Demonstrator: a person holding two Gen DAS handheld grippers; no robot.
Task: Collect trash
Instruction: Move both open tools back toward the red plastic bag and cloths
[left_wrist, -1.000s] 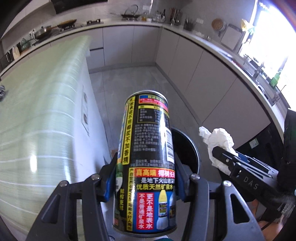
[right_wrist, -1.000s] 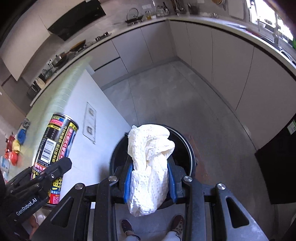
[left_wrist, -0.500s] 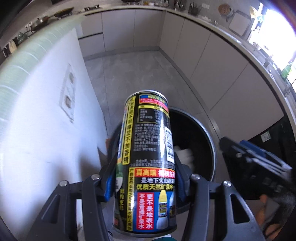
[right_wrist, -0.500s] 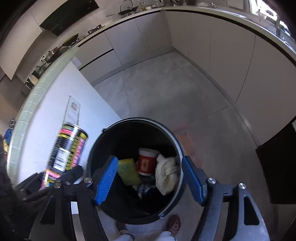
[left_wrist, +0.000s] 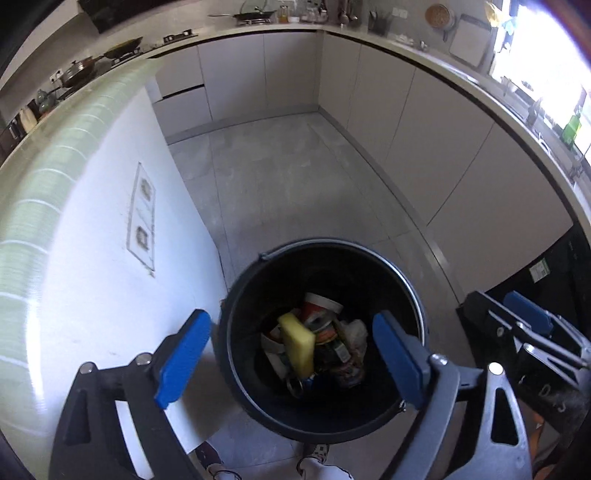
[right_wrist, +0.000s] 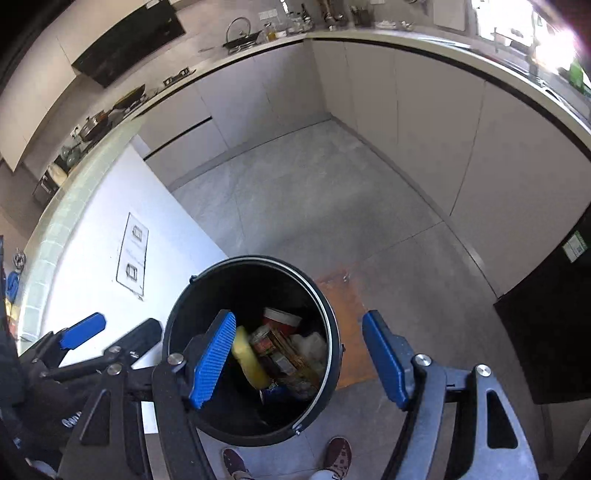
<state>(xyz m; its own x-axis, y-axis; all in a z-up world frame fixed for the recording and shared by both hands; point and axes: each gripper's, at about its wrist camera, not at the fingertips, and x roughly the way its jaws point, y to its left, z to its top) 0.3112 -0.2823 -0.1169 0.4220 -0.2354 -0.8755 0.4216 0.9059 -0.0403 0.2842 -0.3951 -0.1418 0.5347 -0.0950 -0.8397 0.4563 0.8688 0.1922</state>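
A black round bin (left_wrist: 332, 244) stands on the grey floor beside the white island. My left gripper (left_wrist: 291, 316) hangs over it with its jaws opening and nothing between the blue pads (left_wrist: 181, 358). The black drink can (left_wrist: 334, 350) lies down inside, among a yellow sponge (left_wrist: 297, 343), a red and white cup (left_wrist: 321, 306) and the white paper towel (left_wrist: 356, 328). My right gripper (right_wrist: 299, 315) is open and empty over the same bin (right_wrist: 258, 258). The paper towel (right_wrist: 312, 341) rests at the bin's right side. Each gripper shows in the other's view: the right gripper (left_wrist: 524, 332) and the left gripper (right_wrist: 81, 332).
The island's white side (left_wrist: 140, 218) with two sockets rises close on the left, topped by a green tiled counter (left_wrist: 44, 173). An orange-brown mat (right_wrist: 347, 314) lies right of the bin. A person's shoes (right_wrist: 340, 454) stand just below it. Beige cabinets (right_wrist: 480, 155) line the far walls.
Both grippers opened: the right let the paper towel fall first, then the left released the can. Both things now lie in the bin, and both grippers have come closer over it.
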